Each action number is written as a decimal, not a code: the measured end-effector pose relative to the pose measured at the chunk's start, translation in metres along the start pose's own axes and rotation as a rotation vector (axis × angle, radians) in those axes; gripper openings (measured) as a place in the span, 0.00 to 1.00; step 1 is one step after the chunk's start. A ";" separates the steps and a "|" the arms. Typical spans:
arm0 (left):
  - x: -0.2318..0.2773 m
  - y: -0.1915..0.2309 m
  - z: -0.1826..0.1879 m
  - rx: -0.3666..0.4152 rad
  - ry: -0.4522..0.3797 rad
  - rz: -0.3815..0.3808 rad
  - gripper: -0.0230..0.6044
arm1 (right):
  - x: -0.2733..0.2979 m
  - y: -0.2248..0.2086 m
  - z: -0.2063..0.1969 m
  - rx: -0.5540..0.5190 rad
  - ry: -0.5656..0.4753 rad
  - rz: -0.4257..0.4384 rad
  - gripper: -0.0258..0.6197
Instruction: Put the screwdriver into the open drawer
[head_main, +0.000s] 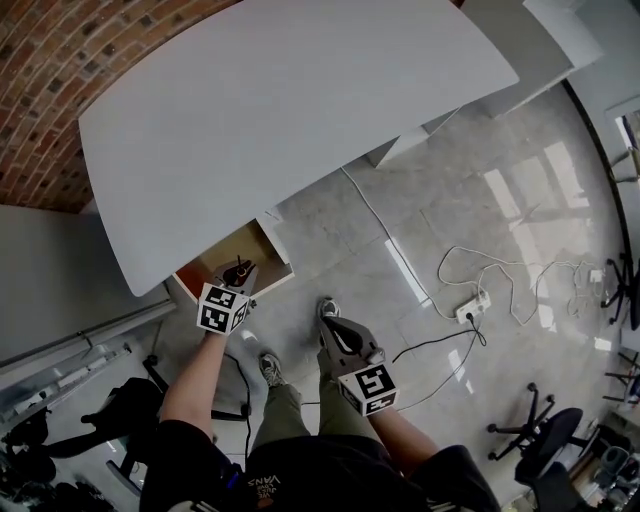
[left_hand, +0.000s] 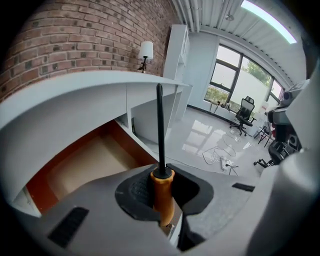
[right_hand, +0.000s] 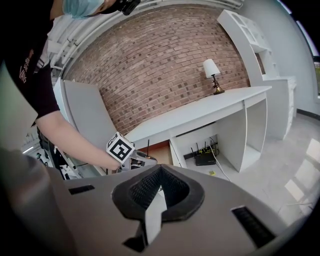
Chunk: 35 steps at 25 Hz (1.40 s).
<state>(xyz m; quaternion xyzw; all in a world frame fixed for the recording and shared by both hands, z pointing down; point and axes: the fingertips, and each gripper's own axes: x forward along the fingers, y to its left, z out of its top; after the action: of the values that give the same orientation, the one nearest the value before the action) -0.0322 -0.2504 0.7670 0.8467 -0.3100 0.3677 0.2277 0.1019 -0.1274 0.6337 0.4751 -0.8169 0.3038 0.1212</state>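
Left gripper (left_hand: 164, 189) pinches the screwdriver (left_hand: 160, 125) by its orange handle, both pads pressed on it, with the black shaft sticking out past the jaws and away from the hand; right gripper (right_hand: 159, 192) has its jaws pressed together on nothing and hangs over the floor (head_main: 400, 270), well apart from the work. The drawer (left_hand: 132, 145) is pulled out from under the white desk (head_main: 280, 120) and lies open just beyond and below the shaft, its pale bottom bare as far as it shows; in the head view the left gripper sits over the drawer's front edge with the shaft aimed into the opening. By my reading the step in hand is the approach: the screwdriver is carried to the drawer but not yet inside it. The next move calls for lowering it further and laying the shaft flatter, so that the tip passes under the desk's edge and between the orange side walls rather than knocking them; only when the handle rests on the bottom should the jaws spread. Farther out stand a brick wall (left_hand: 75, 40) and a lamp (left_hand: 146, 50) on the desk, and a power strip (head_main: 472, 308) with loose cable lies on the floor.
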 end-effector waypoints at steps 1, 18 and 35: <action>0.006 0.003 -0.003 -0.003 0.014 0.001 0.12 | 0.002 -0.003 -0.002 0.002 0.005 -0.002 0.03; 0.093 0.042 -0.037 -0.102 0.223 0.036 0.12 | 0.023 -0.052 -0.023 0.042 0.076 -0.018 0.03; 0.131 0.068 -0.069 -0.149 0.382 0.099 0.12 | 0.048 -0.067 -0.028 0.052 0.108 0.007 0.03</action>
<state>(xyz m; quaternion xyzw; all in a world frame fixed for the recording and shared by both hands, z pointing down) -0.0424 -0.3032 0.9208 0.7262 -0.3288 0.5083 0.3258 0.1311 -0.1689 0.7046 0.4583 -0.8026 0.3504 0.1517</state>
